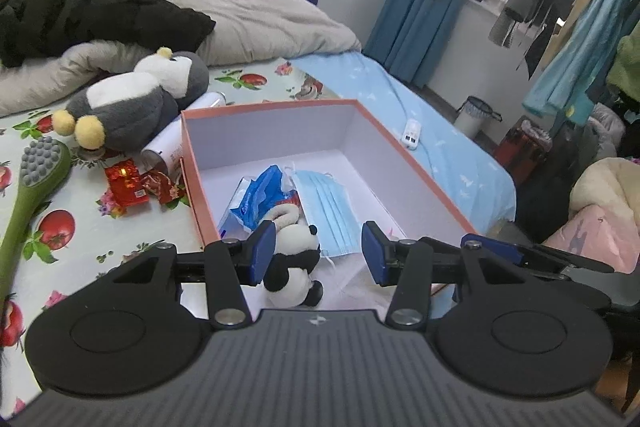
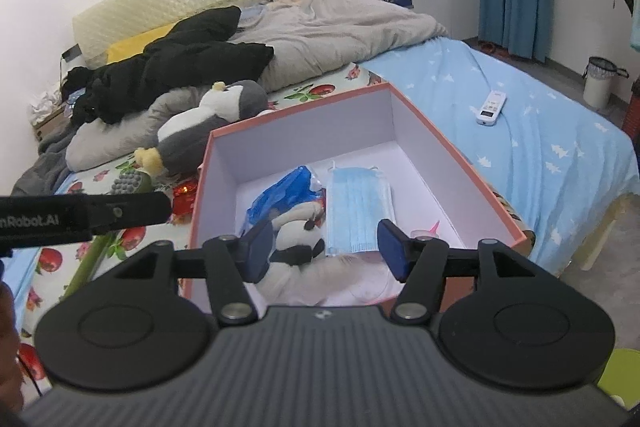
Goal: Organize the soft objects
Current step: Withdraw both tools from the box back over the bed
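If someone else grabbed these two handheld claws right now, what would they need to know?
Left gripper: fingers open, empty, above the box's near end.
Right gripper: fingers open, empty, also over the box.
In the pink box: panda plush, blue face mask, blue tissue pack, something white and furry.
Left on the bed: penguin plush beside the box; likely next.
Also outside: green brush, red packets, remote. These probably stay.

Salmon-edged box (image 1: 416,163) with white inside; pale blue mask (image 1: 334,213); black-and-white panda (image 1: 294,267); grey-and-white penguin (image 1: 132,103), upper left; fruit-printed sheet (image 1: 80,227).
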The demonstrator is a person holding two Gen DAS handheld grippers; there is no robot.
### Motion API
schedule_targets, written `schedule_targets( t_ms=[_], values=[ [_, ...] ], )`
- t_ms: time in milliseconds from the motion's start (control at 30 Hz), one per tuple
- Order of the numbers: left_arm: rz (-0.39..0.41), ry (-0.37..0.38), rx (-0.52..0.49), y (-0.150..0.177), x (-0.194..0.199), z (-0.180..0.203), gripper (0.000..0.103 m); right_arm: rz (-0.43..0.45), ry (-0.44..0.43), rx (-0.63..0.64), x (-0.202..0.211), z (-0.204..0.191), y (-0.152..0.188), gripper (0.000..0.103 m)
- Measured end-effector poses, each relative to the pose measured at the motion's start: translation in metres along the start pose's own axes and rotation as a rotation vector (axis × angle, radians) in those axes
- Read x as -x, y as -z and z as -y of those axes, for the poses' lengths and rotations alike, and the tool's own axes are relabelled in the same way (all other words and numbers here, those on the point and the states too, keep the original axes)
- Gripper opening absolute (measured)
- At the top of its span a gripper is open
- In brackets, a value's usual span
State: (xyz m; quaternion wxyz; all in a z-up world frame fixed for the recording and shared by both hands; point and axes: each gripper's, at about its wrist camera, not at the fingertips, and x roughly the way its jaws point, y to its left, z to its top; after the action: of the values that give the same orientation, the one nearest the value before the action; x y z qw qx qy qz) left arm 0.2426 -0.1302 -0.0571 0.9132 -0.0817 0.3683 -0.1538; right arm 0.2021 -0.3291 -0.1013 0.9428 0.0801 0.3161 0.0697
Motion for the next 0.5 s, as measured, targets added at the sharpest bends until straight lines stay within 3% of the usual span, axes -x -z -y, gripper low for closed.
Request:
schedule_targets(
  t_ms=[500],
  values=[
    [0.046,-0.035,0.041,0.04,0.061,-0.012,0.054,0.018,-0.037,0.053,0.032,-0.027,0.018,0.061]
  ],
)
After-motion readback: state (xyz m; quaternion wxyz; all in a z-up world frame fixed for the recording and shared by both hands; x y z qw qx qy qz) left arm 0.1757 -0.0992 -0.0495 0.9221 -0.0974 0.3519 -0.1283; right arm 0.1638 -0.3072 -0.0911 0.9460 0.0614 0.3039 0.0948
